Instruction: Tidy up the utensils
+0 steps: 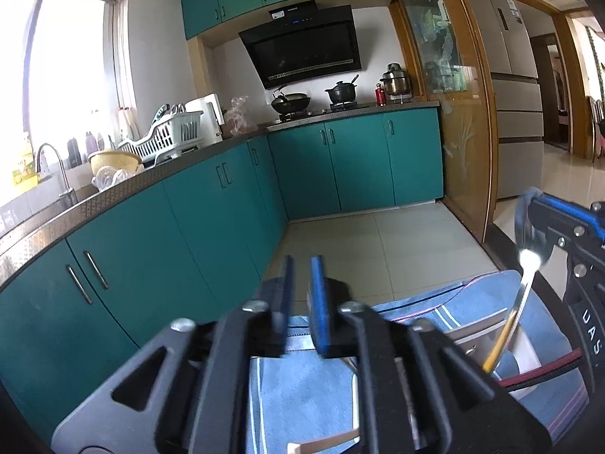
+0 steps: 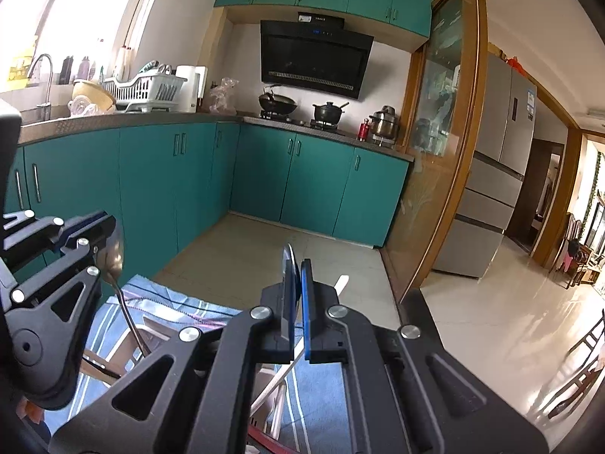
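Observation:
My left gripper (image 1: 302,265) stands open, and only floor and cloth show between its blue pads. In the right wrist view a metal spoon (image 2: 113,261) stands bowl-up just beyond the left gripper (image 2: 102,232). Its handle runs down into a pale utensil holder (image 2: 140,331) on a striped blue cloth (image 2: 181,302). My right gripper (image 2: 297,265) is shut on the thin metal rim of a second spoon (image 2: 289,255). From the left, that spoon (image 1: 535,234) shows its bowl at the right gripper (image 1: 531,198), handle slanting down to the holder (image 1: 465,336). A white stick (image 2: 342,282) leans behind the right fingers.
Teal base cabinets (image 1: 211,204) run along the left and far wall under a dark counter (image 1: 113,196) with a sink tap (image 1: 49,162) and white dish rack (image 1: 166,136). A wok (image 1: 289,100) and pot (image 1: 342,92) sit on the stove. A glass sliding door (image 1: 461,143) and fridge (image 1: 510,87) stand right.

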Tool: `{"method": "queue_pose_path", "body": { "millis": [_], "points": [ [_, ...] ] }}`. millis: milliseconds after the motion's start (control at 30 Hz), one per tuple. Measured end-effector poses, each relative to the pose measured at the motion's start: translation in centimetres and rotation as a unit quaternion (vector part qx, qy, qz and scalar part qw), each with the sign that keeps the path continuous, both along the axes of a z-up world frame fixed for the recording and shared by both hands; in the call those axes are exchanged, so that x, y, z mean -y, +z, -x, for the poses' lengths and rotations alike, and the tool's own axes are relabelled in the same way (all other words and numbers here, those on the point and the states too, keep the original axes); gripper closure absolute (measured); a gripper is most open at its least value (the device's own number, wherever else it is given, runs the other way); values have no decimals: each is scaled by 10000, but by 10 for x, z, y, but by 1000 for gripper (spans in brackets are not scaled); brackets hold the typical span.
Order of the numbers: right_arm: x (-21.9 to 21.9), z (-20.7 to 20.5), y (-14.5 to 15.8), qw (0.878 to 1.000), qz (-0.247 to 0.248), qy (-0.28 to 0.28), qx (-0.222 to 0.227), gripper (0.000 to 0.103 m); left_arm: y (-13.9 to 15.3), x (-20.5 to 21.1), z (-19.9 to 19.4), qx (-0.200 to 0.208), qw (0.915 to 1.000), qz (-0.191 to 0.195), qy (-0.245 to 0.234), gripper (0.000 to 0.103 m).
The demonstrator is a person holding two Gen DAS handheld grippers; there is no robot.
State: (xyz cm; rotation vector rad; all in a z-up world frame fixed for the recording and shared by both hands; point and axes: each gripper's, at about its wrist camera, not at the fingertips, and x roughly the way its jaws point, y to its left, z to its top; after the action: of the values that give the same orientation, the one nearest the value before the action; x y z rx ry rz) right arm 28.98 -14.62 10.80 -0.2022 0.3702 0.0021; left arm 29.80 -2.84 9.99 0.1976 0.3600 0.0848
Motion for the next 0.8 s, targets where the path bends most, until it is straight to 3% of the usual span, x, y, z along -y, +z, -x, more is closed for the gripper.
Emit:
{"method": "queue_pose_path", "body": {
  "millis": [100,233,300,500,600,700,800],
  "points": [
    [1,8,1,9999,-49,-4,89,78,0,-5,3,-9,9999,123,-33,79],
    [5,18,8,9997,-155,48,165,73,0,-10,13,47,9996,281,-91,69],
    [9,28,12,9993,-269,96,238,66,2,-14,22,116,9990,402,-127,66],
    [19,81,28,9955,-559,318,699,32,6,-23,66,356,9959,765,-316,37],
    [21,106,34,9935,-544,403,914,17,6,-24,88,412,9939,922,-445,29],
    [23,130,35,9912,-590,492,1075,6,7,-24,109,496,9921,1038,-498,20],
    [26,153,31,9900,-593,548,1154,3,6,-24,129,605,9903,1135,-524,11]
  ]
}}
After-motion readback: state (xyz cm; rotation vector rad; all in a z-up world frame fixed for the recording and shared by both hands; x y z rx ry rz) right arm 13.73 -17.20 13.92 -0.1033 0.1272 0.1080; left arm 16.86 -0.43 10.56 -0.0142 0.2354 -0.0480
